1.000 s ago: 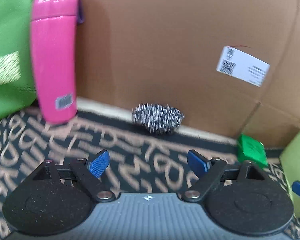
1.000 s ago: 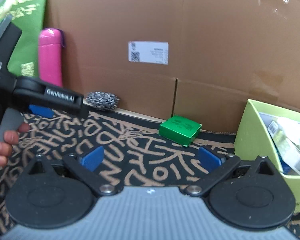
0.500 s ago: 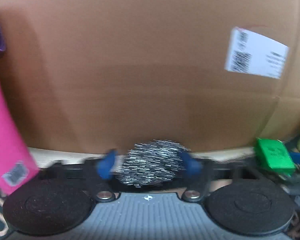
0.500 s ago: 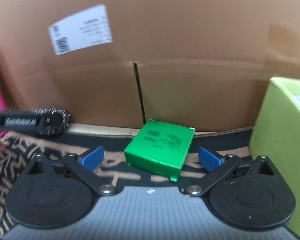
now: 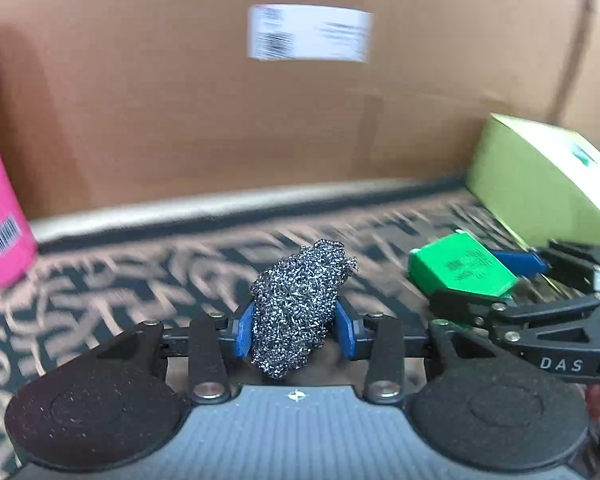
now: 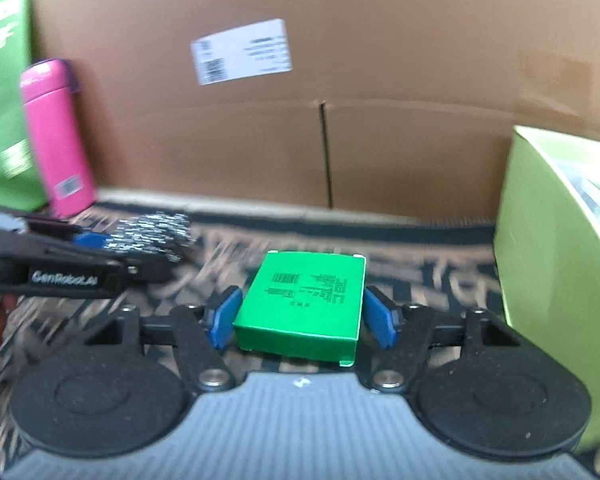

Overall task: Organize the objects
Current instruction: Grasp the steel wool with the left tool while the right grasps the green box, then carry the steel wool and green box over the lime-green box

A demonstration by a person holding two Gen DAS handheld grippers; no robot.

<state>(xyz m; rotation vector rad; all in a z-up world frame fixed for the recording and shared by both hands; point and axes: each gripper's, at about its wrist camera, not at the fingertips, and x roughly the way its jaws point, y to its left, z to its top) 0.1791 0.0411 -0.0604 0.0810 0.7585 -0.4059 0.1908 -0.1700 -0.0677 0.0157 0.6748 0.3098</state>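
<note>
Your lime bin (image 6: pixel 548 280) stood stiff and open-topped against the cardboard wall (image 6: pixel 340 100), roomy for drops. Left of that bin, your right tool (image 6: pixel 300 316) was closing round the green box (image 6: pixel 304 304), rigid and light; flat sides suited the pads. Farther left of the bin, your left tool (image 5: pixel 296 332) was closing, pinching the springy, compressible steel scourer (image 5: pixel 300 304).

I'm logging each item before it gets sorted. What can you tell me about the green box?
The green box is small, flat and rectangular, cardboard by its look, with dark print and a barcode on top. It lies flat, slightly skewed, on the patterned mat, between the right gripper's closing blue fingers, which stand beside its edges. A yellow-green bin stands to its right.
</note>
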